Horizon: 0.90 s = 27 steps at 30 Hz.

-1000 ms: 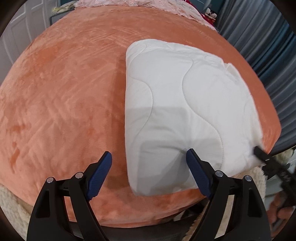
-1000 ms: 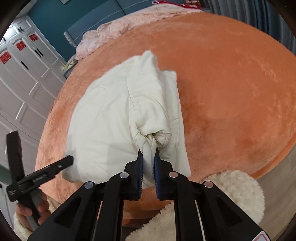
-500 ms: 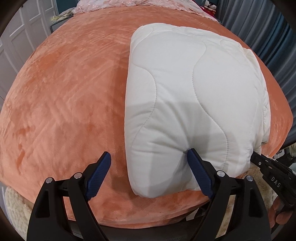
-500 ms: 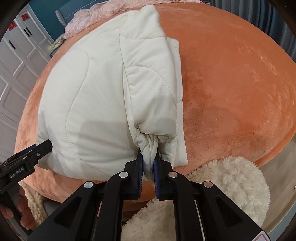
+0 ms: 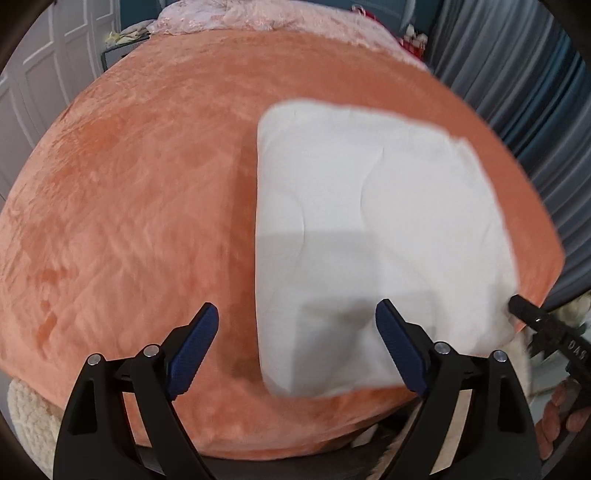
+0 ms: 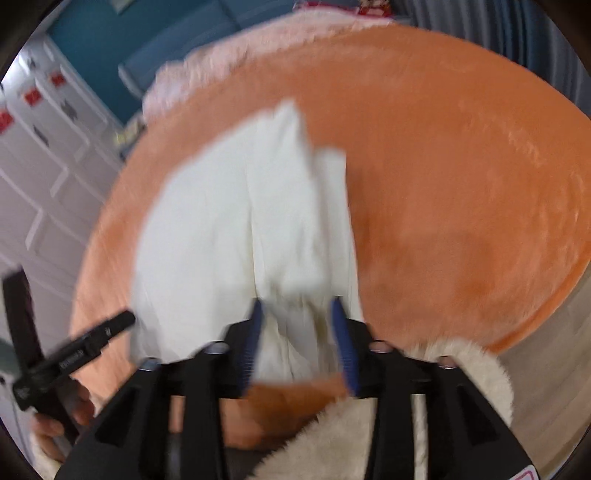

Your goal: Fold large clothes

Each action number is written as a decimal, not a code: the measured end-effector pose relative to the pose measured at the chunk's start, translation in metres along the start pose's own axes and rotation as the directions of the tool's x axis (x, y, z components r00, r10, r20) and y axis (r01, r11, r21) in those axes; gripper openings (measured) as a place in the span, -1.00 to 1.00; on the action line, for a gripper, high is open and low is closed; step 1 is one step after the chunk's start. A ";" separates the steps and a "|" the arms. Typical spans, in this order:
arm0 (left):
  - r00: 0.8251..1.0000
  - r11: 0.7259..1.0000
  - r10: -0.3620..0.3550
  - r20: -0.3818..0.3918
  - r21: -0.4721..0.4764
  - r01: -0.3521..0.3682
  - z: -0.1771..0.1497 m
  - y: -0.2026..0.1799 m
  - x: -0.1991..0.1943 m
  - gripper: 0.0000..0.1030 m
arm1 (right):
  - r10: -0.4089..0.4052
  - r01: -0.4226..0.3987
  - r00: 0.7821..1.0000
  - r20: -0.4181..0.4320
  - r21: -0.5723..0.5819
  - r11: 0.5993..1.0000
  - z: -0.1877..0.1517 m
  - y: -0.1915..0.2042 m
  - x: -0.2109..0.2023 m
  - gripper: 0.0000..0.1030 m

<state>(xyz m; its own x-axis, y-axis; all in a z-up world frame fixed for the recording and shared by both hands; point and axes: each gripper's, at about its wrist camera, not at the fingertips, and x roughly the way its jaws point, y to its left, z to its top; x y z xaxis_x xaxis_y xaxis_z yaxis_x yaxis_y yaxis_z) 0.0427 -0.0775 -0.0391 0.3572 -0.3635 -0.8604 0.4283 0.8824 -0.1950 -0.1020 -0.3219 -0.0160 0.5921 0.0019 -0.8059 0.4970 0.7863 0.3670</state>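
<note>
A big orange plush blanket (image 5: pixel 140 206) is covering the bed and is filling most of both views. On it, toward the near edge, the white quilted garment (image 5: pixel 373 236) is lying as a folded, thick rectangle; in the left wrist view it is sitting on the right half of the blanket, and in the right wrist view (image 6: pixel 236 236) it is reaching from the near edge up toward the middle, with a narrower folded strip on top of it. A cream fleece cloth (image 6: pixel 476 373) is hanging just below the near edge of the blanket. At the far end a pale pink lace fabric (image 5: pixel 229 18) is lying, and grey curtains (image 5: pixel 517 92) are hanging at the right side. The left gripper (image 5: pixel 295 339) is hovering above the near edge; its fingers are standing wide apart and are opening further, the right blue pad is overlapping the garment's near edge and the left one is over bare blanket, and they are not pressing anything. The right gripper (image 6: pixel 297 332) is blurred; its jaws are opening, and a bunched fold of the garment is between the pads, which are not squeezing it.
</note>
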 end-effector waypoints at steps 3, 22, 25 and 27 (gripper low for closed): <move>0.996 0.992 -0.088 0.011 -0.084 0.089 0.031 0.013 0.006 0.83 | 0.034 -0.034 0.999 0.017 0.028 0.999 0.028 -0.005 0.007 0.29; 0.952 0.919 -0.294 -0.088 -0.300 0.256 0.054 0.026 0.111 0.91 | 0.279 -0.243 0.955 -0.103 0.269 0.932 0.027 -0.040 0.129 0.37; 0.965 0.938 -0.253 -0.072 -0.263 0.226 0.055 0.016 0.099 0.82 | 0.281 -0.252 0.956 -0.086 0.254 0.934 0.026 -0.035 0.119 -0.11; 0.973 0.953 -0.224 -0.055 -0.220 0.207 0.056 0.007 0.085 0.58 | 0.241 -0.223 0.968 -0.070 0.199 0.954 0.027 -0.023 0.105 -0.32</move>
<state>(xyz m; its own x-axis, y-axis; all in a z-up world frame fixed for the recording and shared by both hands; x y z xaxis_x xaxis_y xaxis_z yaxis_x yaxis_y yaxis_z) 0.1228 -0.1192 -0.0871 0.2060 -0.5348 -0.8195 0.2995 0.8317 -0.4675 -0.0347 -0.3561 -0.0964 0.6484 0.2348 -0.7242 0.4684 0.6269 0.6226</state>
